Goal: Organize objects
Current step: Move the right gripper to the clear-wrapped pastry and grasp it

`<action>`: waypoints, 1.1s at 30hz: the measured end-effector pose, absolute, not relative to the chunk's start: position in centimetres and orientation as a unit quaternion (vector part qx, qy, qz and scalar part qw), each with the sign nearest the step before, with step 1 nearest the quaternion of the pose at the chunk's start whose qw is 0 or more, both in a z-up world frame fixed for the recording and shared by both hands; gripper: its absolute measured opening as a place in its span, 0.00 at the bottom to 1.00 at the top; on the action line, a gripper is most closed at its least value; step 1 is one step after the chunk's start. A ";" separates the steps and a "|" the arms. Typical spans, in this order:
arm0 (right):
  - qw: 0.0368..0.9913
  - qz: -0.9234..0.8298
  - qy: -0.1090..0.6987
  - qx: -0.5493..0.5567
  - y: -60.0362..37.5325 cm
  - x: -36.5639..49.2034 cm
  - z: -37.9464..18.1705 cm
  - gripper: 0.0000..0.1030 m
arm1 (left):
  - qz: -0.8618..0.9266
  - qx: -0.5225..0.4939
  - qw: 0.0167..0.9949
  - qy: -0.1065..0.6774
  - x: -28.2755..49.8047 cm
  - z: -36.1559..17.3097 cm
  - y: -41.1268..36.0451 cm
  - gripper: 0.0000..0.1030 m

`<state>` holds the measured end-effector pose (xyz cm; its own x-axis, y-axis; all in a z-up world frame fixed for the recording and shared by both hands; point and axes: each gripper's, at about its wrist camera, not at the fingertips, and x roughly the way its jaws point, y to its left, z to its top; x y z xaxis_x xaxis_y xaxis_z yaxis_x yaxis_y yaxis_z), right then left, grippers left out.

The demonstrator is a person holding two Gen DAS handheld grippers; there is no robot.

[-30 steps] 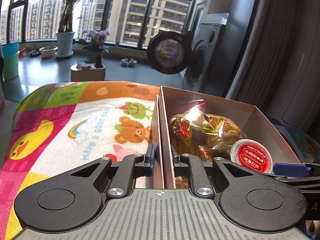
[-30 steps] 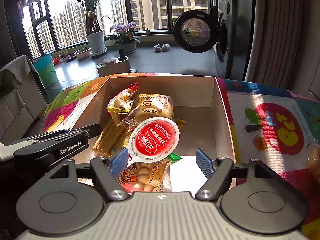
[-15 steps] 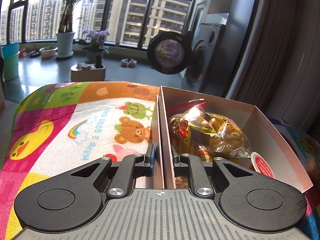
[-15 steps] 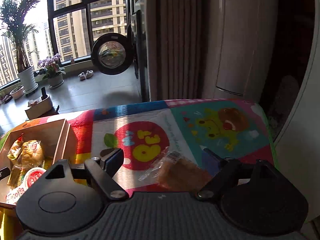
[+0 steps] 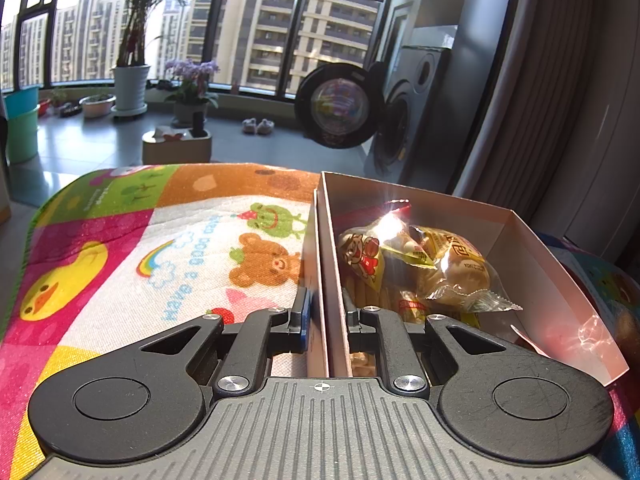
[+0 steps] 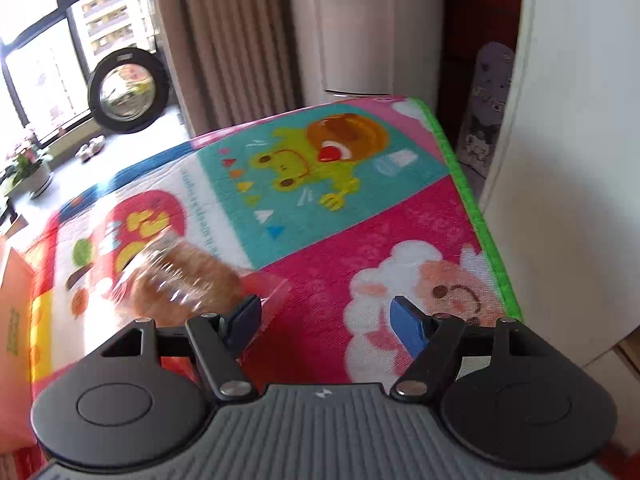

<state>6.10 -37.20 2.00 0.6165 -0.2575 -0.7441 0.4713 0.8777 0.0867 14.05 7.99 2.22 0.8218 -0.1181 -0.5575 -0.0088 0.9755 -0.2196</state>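
Your left tongs are clamped on the near-left wall of the cardboard box, one finger outside over the cartoon play mat and the other inside the box, with the double-layered wall pinched between them. The box sits on the mat-covered worktop, ahead and to the right of these tongs. Inside it, just beyond the inner finger, lie several snack packets: a yellow-and-red bag with a cartoon figure leans against the left wall, a clear-wrapped bun lies to its right, and more wrappers sit underneath, partly hidden. Sun glare washes out part of the top packet.

Your right tongs stand wide open and hold nothing. They hover over the pink part of the mat, above a cartoon sheep print. A wrapped brown pastry lies on the mat ahead and to the left of them, its near end just beside the left finger; motion blur keeps you from telling whether wrapper and finger touch. It is outside the gap between the fingers, not between them. At the far left edge of this view an orange-lit strip of the box shows, well apart from the pastry. The mat's green border runs along the right side.
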 end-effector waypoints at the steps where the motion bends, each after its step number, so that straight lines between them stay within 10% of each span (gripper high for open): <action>1: 0.893 -0.172 0.395 0.131 -36.3 5.9 2.2 0.71 | -0.029 -0.107 0.948 0.297 14.1 2.2 8.0 0.15; 10: 0.921 -0.066 0.377 0.065 -29.4 5.8 5.4 0.91 | -0.028 -0.106 0.949 0.297 14.1 2.3 8.0 0.15; 20: 0.906 -0.138 0.393 0.074 -29.3 12.3 3.0 0.92 | -0.028 -0.105 0.949 0.297 14.1 2.2 8.0 0.15; 27: 0.893 -0.137 0.427 0.045 -28.2 12.6 2.2 0.64 | -0.028 -0.105 0.949 0.297 14.1 2.2 8.0 0.15; 33: 0.888 -0.137 0.437 0.037 -28.0 11.0 2.6 0.60 | -0.029 -0.106 0.948 0.297 14.1 2.2 8.1 0.15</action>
